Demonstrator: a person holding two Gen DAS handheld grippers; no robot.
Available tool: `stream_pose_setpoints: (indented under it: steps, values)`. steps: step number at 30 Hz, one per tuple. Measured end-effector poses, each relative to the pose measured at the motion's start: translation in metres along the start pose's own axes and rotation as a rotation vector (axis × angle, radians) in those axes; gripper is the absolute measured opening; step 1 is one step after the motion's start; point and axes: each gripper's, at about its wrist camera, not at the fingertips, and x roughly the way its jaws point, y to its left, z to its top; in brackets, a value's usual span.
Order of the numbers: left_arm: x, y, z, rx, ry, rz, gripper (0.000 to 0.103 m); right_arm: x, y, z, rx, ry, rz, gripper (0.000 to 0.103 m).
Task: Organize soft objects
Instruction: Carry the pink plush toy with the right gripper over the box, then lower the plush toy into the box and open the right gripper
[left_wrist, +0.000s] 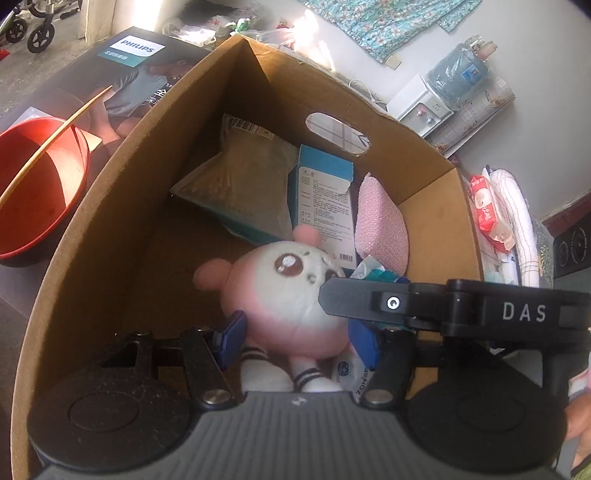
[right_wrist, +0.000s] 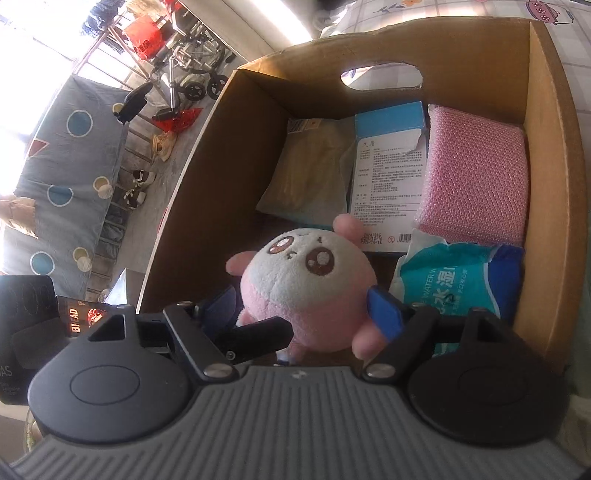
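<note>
Box (right_wrist: 554, 206): open cardboard carton with a hand-hole in the far wall; both grippers point down into it.
Plush (right_wrist: 310, 288): pink and white toy with brown eyes, inside the box near its front, face up toward the cameras.
Left gripper (left_wrist: 299, 341): blue pads sit either side of the plush's lower body, just above its striped legs, pressing on it; holds the toy.
Right gripper (right_wrist: 306, 314): jaws fairly wide, plush between them; right pad touches its side, left pad looks just clear. Cannot tell whether it grips.
Sponge (right_wrist: 476, 173): pink, against the box's right wall at the back.
Carton (right_wrist: 388, 173): blue and white printed pack, left of the sponge.
Pouch (right_wrist: 314, 166): tan bag, left of the carton.
Wipes (right_wrist: 454, 280): teal pack, just right of the plush, in front of the sponge.
Basin (left_wrist: 40, 184): red, outside the box, a stick across it.
</note>
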Motion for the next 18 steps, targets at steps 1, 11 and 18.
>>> stream_pose_setpoints:
  steps: [1,11,18]
  values:
    - [0.003,0.001,0.000,0.002,0.005,0.012,0.064,0.001,0.000,0.000,-0.005,0.002,-0.004,0.079]
    - [0.009,0.005,0.000,-0.001,0.052,-0.009,0.067,0.002,-0.008,0.005,0.012,-0.021,0.011,0.078]
    - [0.010,0.011,-0.004,-0.066,0.092,-0.030,0.068,-0.007,-0.012,0.000,0.018,-0.041,0.043,0.078]
